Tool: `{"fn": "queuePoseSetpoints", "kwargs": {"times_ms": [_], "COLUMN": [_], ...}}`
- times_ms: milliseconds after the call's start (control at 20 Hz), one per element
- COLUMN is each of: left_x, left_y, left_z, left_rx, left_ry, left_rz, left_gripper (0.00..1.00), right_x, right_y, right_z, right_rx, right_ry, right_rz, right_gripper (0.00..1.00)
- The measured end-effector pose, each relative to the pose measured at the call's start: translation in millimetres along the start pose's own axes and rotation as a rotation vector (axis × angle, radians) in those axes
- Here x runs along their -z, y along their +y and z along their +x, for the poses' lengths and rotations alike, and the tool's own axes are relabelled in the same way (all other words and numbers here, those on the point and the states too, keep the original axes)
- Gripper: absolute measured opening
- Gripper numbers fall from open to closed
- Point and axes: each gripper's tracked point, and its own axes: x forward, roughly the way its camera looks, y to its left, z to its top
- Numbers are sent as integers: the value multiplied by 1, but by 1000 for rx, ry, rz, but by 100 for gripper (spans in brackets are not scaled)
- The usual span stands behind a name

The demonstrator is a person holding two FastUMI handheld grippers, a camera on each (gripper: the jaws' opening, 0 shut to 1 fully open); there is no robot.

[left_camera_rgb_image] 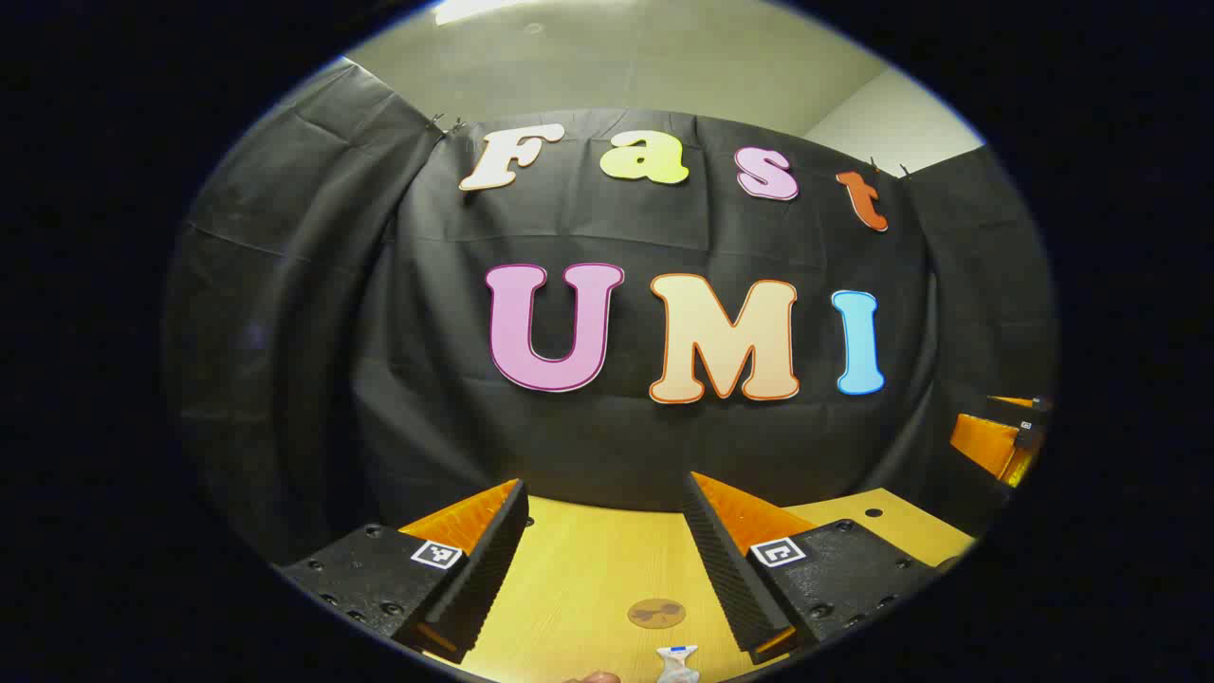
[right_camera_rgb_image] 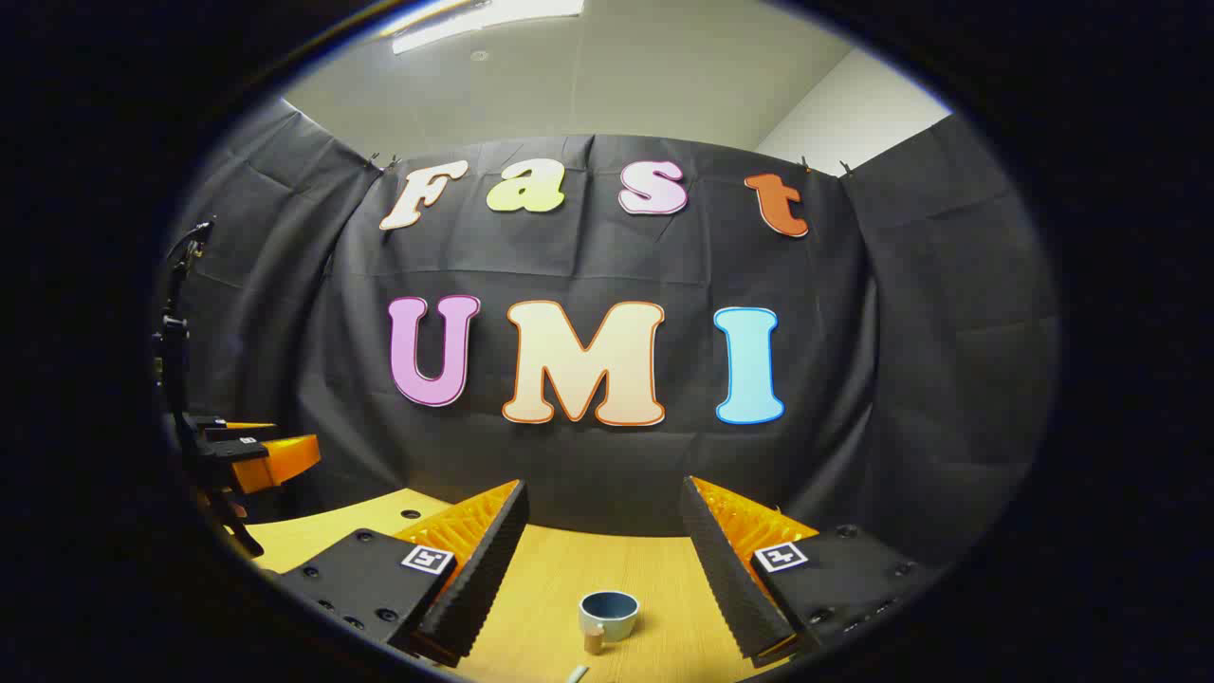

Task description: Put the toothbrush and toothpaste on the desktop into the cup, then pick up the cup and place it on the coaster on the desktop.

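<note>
Two grippers are raised above a wooden desktop (left_camera_rgb_image: pixel 588 569), each with its fingers spread wide apart and nothing between them. In the left gripper view, the left gripper (left_camera_rgb_image: pixel 607 569) frames a bare strip of desktop; a round brown coaster (left_camera_rgb_image: pixel 656 613) lies flat in that strip, nearer the finger on the right side of the view. Just below the coaster, at the bottom edge of the view, sits a white and blue item (left_camera_rgb_image: pixel 677 662), probably the toothpaste, cut off by the edge; what it is cannot be told for certain. A small rounded shape (left_camera_rgb_image: pixel 597 676) beside it is too clipped to identify. The far edge of the desktop meets the black cloth wall (left_camera_rgb_image: pixel 285 332), and the surface between the coaster and that edge is open. At the right side of this view, the right gripper (left_camera_rgb_image: pixel 1001 436) is seen farther off, above the desktop corner. In the right gripper view, the left gripper (right_camera_rgb_image: pixel 251 455) appears at the left side, held off the desktop. The right gripper (right_camera_rgb_image: pixel 602 560) frames a blue cup (right_camera_rgb_image: pixel 609 615) standing upright, mouth open upward, with its handle (right_camera_rgb_image: pixel 594 640) toward the camera. The cup stands apart from both fingers, with open desktop all round it. A small pale tip (right_camera_rgb_image: pixel 577 673) shows at the bottom edge, too clipped to identify.
</note>
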Motion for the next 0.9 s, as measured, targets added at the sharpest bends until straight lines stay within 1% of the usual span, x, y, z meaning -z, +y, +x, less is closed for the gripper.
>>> {"fn": "queuePoseSetpoints", "kwargs": {"times_ms": [150,400,550,900], "left_x": [0,2,3,4], "left_y": [-1,0,-1,-1], "left_z": [-1,-1,-1,-2], "left_rx": [3,0,6,11], "left_ry": [-9,-6,-5,-9], "left_rz": [-6,9,10,23], "left_gripper": [94,94,94,94], "right_x": [-3,9,15,24], "right_y": [8,8,11,6], "right_z": [0,0,2,7], "right_rx": [-22,-16,-26,-9], "right_ry": [-6,31,51,77], "right_rz": [1,-5,4,-1], "right_gripper": [99,99,99,99]}}
